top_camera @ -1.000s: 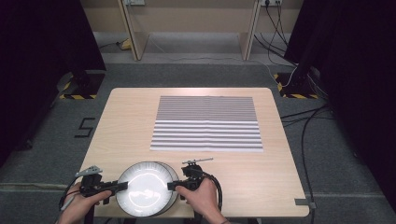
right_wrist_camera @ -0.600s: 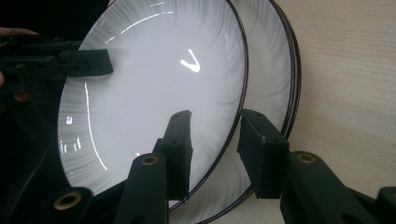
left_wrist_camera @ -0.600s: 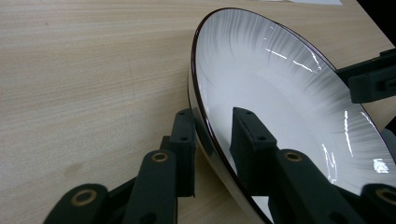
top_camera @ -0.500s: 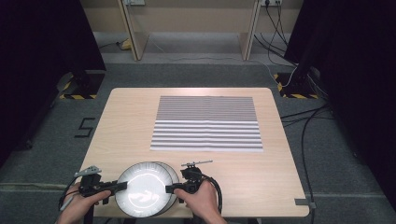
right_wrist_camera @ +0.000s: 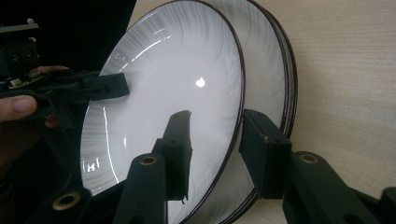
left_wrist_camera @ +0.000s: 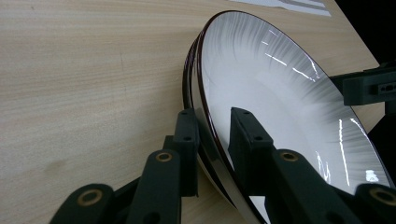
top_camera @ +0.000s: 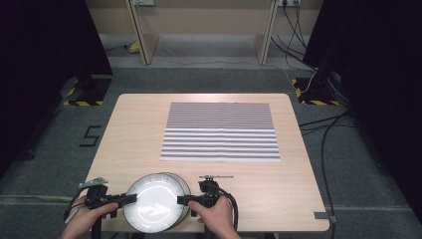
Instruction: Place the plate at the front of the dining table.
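Observation:
A stack of white plates with dark rims sits at the table's front edge. The top plate [top_camera: 154,204] [left_wrist_camera: 280,93] [right_wrist_camera: 177,79] lies a little off the lower plates [top_camera: 183,182] [right_wrist_camera: 276,60]. My left gripper [top_camera: 130,199] [left_wrist_camera: 215,122] is shut on the top plate's left rim, one jaw on its face and one underneath, with a second rim close below; its jaws have just been closing. My right gripper [top_camera: 182,200] [right_wrist_camera: 217,122] straddles the top plate's right rim; its jaws opened, then closed slightly. A gap remains at the inner jaw, so it stands open.
A black-and-white striped mat [top_camera: 221,132] lies flat in the middle of the wooden table [top_camera: 298,189]. The plates overhang the front edge between the person's hands. Cables run over the floor at the right, and dark curtains stand on both sides.
The top plate has shifted slightly toward the front left, baring more of the plate beneath at its right. The right jaws stand wider around the rim. Both hands have barely moved.

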`<action>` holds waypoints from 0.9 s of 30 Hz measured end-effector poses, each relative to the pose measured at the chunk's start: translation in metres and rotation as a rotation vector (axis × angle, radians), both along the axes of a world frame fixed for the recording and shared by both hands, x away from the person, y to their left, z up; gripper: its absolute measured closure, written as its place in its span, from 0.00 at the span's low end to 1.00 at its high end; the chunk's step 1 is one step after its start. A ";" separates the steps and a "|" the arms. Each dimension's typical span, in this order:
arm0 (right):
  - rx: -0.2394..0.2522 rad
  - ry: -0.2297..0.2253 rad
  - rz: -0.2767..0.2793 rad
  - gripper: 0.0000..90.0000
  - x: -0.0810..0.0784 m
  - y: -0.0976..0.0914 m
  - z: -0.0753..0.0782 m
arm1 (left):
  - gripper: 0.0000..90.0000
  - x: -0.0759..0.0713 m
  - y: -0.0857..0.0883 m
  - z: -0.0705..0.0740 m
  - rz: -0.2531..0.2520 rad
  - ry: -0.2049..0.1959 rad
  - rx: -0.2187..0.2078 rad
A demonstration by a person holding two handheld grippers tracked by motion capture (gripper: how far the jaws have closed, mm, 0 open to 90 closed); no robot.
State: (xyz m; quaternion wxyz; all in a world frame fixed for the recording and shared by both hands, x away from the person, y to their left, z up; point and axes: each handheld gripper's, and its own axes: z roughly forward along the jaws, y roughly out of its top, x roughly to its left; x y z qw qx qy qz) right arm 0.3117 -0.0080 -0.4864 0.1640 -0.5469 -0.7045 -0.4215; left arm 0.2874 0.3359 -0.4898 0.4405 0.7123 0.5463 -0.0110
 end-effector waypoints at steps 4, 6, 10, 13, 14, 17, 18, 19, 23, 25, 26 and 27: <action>0.018 0.004 -0.010 0.71 0.000 -0.002 -0.002 | 0.81 0.000 0.000 -0.001 0.007 -0.002 -0.007; 0.023 0.007 -0.014 0.73 0.000 -0.002 -0.002 | 0.81 0.000 0.000 0.000 0.013 -0.008 -0.005; 0.019 0.003 -0.010 0.78 0.001 -0.003 -0.003 | 0.82 -0.001 -0.001 0.000 0.026 -0.025 -0.004; 0.022 0.000 -0.009 0.79 0.002 -0.003 -0.004 | 0.82 -0.002 -0.001 0.000 0.033 -0.031 -0.008; 0.031 -0.008 -0.018 0.79 0.003 -0.003 -0.004 | 0.83 -0.002 0.000 0.000 0.043 -0.043 -0.024; 0.065 0.006 -0.005 0.77 0.004 0.001 -0.011 | 0.86 -0.002 0.002 -0.001 0.058 -0.078 -0.099; 0.076 0.014 0.001 0.78 0.003 0.005 -0.015 | 0.86 -0.002 0.001 -0.001 0.060 -0.096 -0.090; 0.075 0.004 -0.007 0.78 0.001 0.007 -0.017 | 0.86 -0.003 0.001 0.000 0.056 -0.113 -0.055; 0.054 -0.017 0.014 0.83 0.001 0.009 -0.018 | 0.86 -0.002 0.001 0.000 0.055 -0.136 -0.061; 0.044 -0.021 0.019 0.86 0.001 0.008 -0.018 | 0.87 -0.002 0.000 0.001 0.057 -0.150 -0.062; 0.035 -0.029 0.022 0.86 0.001 0.008 -0.018 | 0.87 -0.002 -0.001 0.002 0.054 -0.157 -0.059; 0.021 -0.036 0.027 0.87 0.002 0.008 -0.016 | 0.87 -0.002 -0.002 0.002 0.053 -0.159 -0.059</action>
